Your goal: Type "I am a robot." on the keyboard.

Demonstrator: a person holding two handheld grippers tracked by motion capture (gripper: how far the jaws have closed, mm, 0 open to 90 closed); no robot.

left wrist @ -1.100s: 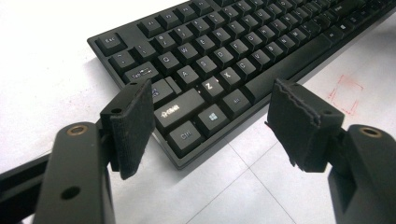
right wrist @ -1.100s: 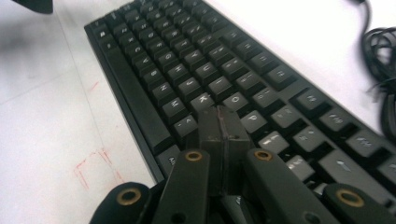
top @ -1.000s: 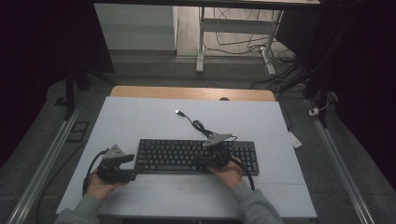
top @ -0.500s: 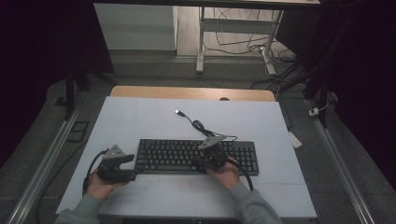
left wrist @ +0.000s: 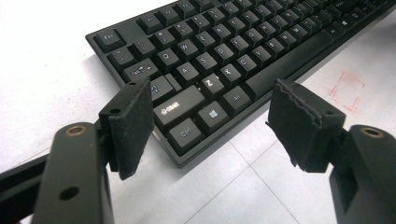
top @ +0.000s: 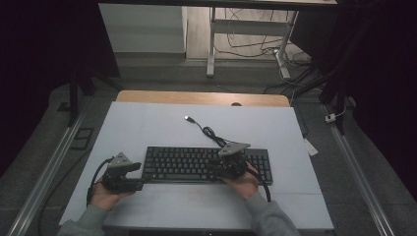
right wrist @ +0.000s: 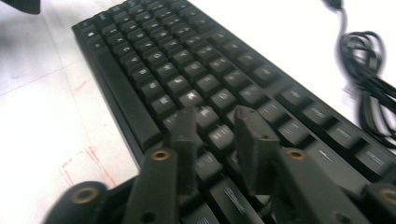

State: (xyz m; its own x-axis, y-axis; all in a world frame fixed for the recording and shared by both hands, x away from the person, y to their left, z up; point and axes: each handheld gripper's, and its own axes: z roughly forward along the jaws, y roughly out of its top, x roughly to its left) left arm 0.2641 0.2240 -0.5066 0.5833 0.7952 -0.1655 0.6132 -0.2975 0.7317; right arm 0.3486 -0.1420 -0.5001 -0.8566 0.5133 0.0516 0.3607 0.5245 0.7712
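Black keyboard (top: 206, 164) lying flat on the white tabletop (top: 147, 128), toward the near side, long edge running left to right. Coiled cable (top: 212, 133) trailing from its far edge, ending in a plug (top: 187, 118) farther out on the tabletop.

Left gripper (top: 140, 177) held just beside the keyboard's left end, near its near-left corner, apart from it. Jaws spread wide, nothing between the pads; in the left gripper view (left wrist: 210, 121), the corner keys seen through the gap, with bare tabletop below.

Right gripper (top: 227, 166) held low over the right-hand part of the keyboard, hand (top: 243, 182) behind it at the near edge. Jaws just been opening, now partly apart, a gap between the two pads; nothing clamped. In the right gripper view (right wrist: 217, 140), tips just above the key rows, possibly resting on the keycaps; contact impossible to tell. Picture slightly blurred there.

Faint red square marks (right wrist: 86, 165) on the tabletop just near of the keyboard's front edge. Both sleeves grey, entering from the near side.
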